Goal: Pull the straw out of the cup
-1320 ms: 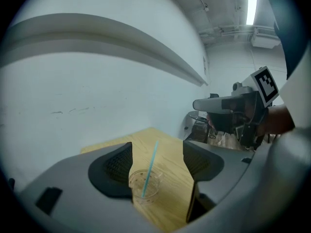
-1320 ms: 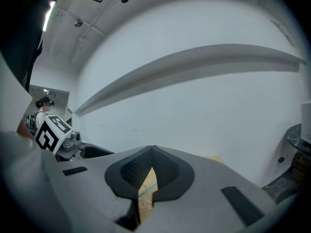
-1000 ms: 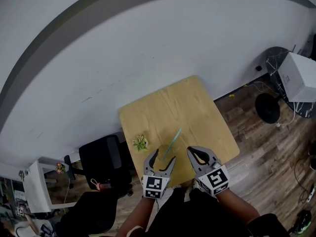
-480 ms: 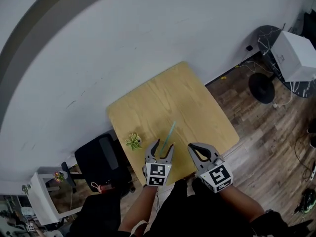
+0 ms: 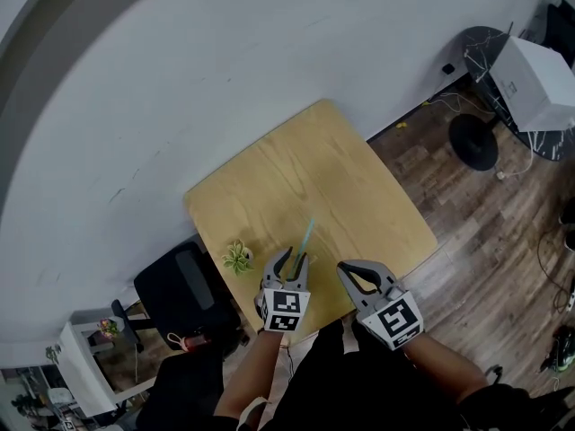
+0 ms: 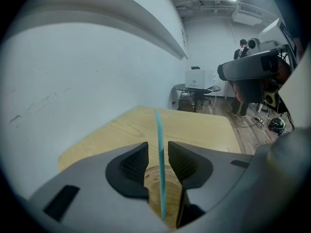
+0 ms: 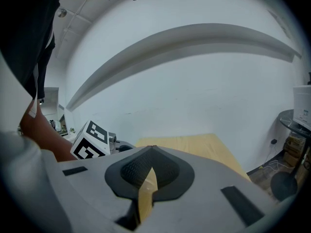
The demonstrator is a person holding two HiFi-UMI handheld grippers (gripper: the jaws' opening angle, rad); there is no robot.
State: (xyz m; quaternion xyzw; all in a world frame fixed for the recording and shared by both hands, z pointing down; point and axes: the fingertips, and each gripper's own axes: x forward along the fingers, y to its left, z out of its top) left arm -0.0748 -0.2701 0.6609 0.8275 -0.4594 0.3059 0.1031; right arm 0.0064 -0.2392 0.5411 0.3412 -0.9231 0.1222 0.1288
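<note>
A white wall (image 5: 225, 61) runs behind the far and left edges of a square, light wood surface (image 5: 332, 160), and dark plank floor (image 5: 485, 214) lies off its right edge. A black chair (image 5: 182, 287) stands on the floor just off the near-left corner. A white box (image 5: 537, 83) sits well away to the right, beyond the far-right corner.

Both claws hover over the near edge, side by side and apart. The left claw (image 5: 295, 257) reaches over the near-left part of the surface. In the left gripper view, this claw (image 6: 158, 147) is released. Its two ribbed pads (image 6: 134, 163) stand narrowly apart, one on each side of the straw, with a thin gap showing on both sides. The right claw (image 5: 346, 269) is clenched. In the right gripper view, the tips of this claw (image 7: 149, 149) meet with nothing held between them, and only a sliver of wood shows lower down.

The clear cup (image 6: 152, 191) stands directly under the left claw, close to the near edge, and the head view hides it. A small green plant (image 5: 238, 258) sits by the left edge, near the left claw. The thin teal straw (image 5: 306, 234) stands in the cup, rising between the left pads and leaning toward the far edge, where it shows as a pale blue line (image 6: 158, 135).
</note>
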